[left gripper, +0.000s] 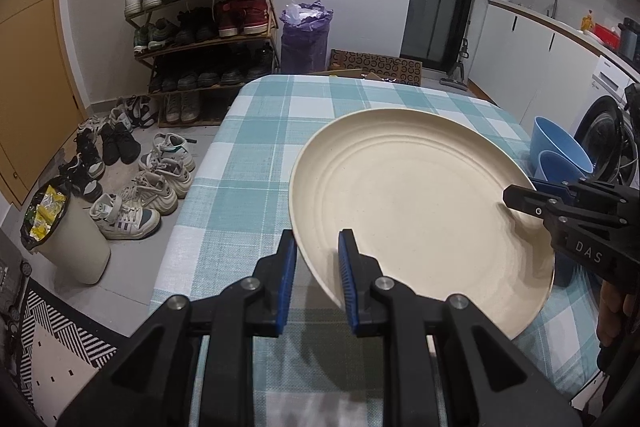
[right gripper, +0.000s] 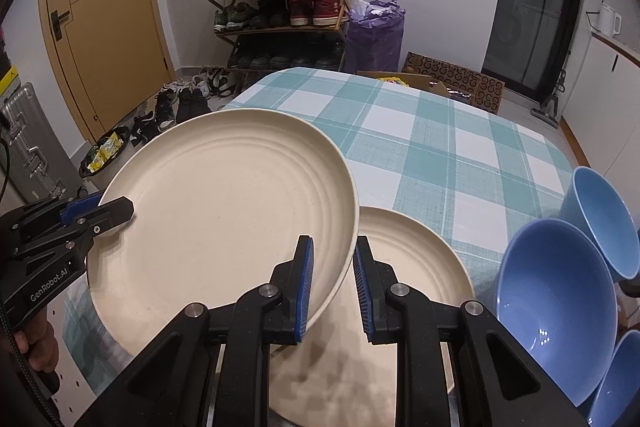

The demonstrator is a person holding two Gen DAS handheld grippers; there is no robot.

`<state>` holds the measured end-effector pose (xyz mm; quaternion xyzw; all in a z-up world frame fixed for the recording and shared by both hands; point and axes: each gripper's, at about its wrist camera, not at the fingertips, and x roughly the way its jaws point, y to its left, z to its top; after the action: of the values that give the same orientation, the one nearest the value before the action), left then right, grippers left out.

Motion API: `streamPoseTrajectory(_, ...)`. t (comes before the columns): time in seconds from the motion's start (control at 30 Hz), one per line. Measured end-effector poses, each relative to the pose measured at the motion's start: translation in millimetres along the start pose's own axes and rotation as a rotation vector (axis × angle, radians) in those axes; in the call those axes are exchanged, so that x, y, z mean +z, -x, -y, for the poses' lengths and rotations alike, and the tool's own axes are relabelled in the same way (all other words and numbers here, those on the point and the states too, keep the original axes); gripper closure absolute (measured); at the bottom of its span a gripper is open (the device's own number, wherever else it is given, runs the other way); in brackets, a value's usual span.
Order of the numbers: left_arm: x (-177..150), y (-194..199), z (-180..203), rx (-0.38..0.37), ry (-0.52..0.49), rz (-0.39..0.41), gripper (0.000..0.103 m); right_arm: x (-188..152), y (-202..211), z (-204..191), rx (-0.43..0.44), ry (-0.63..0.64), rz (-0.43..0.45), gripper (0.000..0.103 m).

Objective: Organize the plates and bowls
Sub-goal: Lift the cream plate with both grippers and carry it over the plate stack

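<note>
Between the blue ribbed pads of the left gripper [left gripper: 316, 275]: one edge of the large cream plate [left gripper: 408, 203], jaws closed down on the rim. Opposite edge pinched likewise by the right gripper [right gripper: 334, 283], one finger over the lip and one under. Plate carried between both tools, tilted, clear of the table [left gripper: 280, 131], hanging partly above a smaller cream plate [right gripper: 416, 259] that lies flat just ahead of and below the right gripper's tips. Beyond that tool's outer finger, close by: blue bowls [right gripper: 560, 299], lying on their sides and nested into each other.

Likely risks, judged from this pose:
- Slip at either rim. Thin bites on a smooth, sloping lip; uneven pull between the two hands could twist the plate out of one grip and leave it swinging from the other.
- Hard landing on the smaller plate if lowered while tilted: low edge striking first, possible chip or skid.
- Outer finger of the right gripper knocking the nearest bowl during the set-down.

Plate: round, shallow, matte off-white with faint speckle, concentric ridges stepping toward a flat centre; probably rigid and light. Smaller plate of the same make. Bowls glossy, deep, smooth-walled. Underneath, woven-looking teal-and-white checked cloth, likely some grip against sliding.
</note>
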<state>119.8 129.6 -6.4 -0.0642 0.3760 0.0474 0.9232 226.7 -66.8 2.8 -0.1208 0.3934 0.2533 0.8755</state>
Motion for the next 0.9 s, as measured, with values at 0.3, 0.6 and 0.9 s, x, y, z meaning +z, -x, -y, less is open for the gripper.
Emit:
streamPoseTrajectory(0.3,-1.5,-0.6,17.3,-0.018,-0.033,-0.006,0.084,-14.3,11.4,16.6,-0.019,-0.035,0.006,0.082)
streamPoseTrajectory(0.6,-4.7,-9.5,36.0,-0.041,-0.065,-0.026,0.084,-31.9,16.7,30.7,-0.042,-0.072,-0.004,0.082)
streamPoseTrajectory(0.9,-9.2,-22.2,51.8,-0.061,-0.100,-0.055,0.084,-51.2,13.3,43.4,-0.065,-0.104,-0.028,0.082)
